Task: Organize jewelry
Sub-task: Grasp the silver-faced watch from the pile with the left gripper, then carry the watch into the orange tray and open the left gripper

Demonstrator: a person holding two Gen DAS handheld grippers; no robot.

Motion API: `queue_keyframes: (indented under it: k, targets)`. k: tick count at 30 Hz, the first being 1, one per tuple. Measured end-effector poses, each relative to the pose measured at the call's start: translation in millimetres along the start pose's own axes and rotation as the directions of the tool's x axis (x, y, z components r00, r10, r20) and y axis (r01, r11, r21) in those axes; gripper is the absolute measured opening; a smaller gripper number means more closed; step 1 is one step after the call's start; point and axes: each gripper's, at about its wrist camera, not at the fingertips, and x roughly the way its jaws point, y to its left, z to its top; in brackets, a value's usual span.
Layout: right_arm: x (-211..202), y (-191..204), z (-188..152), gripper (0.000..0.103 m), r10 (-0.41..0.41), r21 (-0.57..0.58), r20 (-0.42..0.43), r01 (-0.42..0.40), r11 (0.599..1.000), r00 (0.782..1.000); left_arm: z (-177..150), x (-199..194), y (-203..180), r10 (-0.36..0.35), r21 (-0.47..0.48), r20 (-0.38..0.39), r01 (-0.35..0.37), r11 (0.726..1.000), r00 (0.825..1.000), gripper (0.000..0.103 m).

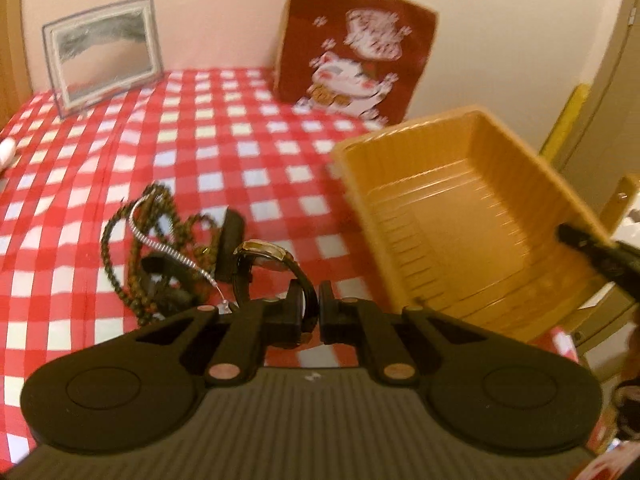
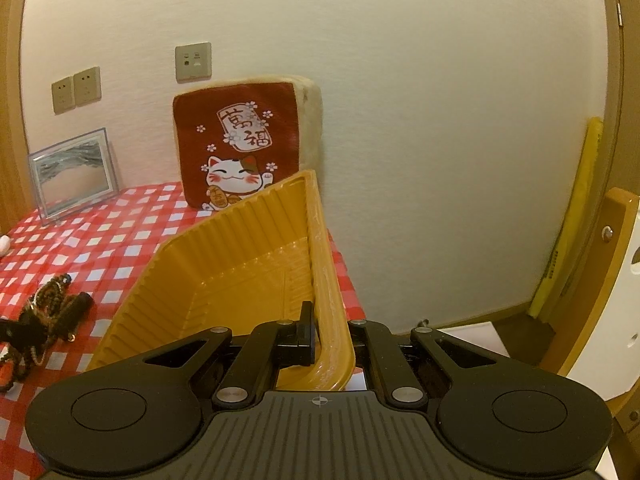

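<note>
Yellow tray (image 2: 224, 264) tilted — its wall pinched by the right gripper (image 2: 330, 336). At nine o'clock, the left gripper (image 1: 312, 304) clamped a watch (image 1: 266, 256) strap — beads (image 1: 132, 232) beyond.

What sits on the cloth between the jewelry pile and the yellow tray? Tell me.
Nothing: in the left wrist view only bare checked tablecloth separates the jewelry pile from the yellow tray.

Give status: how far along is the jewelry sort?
Done: nothing, the ribbed orange plastic tray is empty. In hand: left gripper pinches the black strap of a gold-cased wristwatch; right gripper clamps the tray's wall, tilting it. Left: dark bead necklace and silver coil bracelet.
</note>
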Motion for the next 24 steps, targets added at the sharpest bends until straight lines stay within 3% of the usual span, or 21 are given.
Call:
queue_keyframes:
  k: [5, 10, 17, 24]
  targets:
    - [-2, 2, 1, 0.005, 0.012, -0.008, -0.002, -0.012, 1.0, 1.0, 9, -10, -24, -0.084, 0.04, 0.024, 0.083, 0.996, 0.996, 0.006]
    - [-4, 4, 1, 0.005, 0.015, -0.023, 0.002, -0.015, 1.0, 1.0, 9, 1, -55, -0.184, 0.072, -0.008, 0.184, 0.98, 0.983, 0.006]
    - [-7, 4, 0, 0.005, 0.01, -0.03, 0.002, -0.009, 1.0, 1.0, 2, 29, -87, -0.309, 0.066, -0.082, 0.315, 0.947, 0.947, 0.007]
    - [-8, 5, 0, 0.005, 0.009, -0.034, 0.001, -0.008, 0.999, 1.0, -3, 58, -99, -0.325, 0.056, -0.154, 0.337, 0.94, 0.933, 0.008]
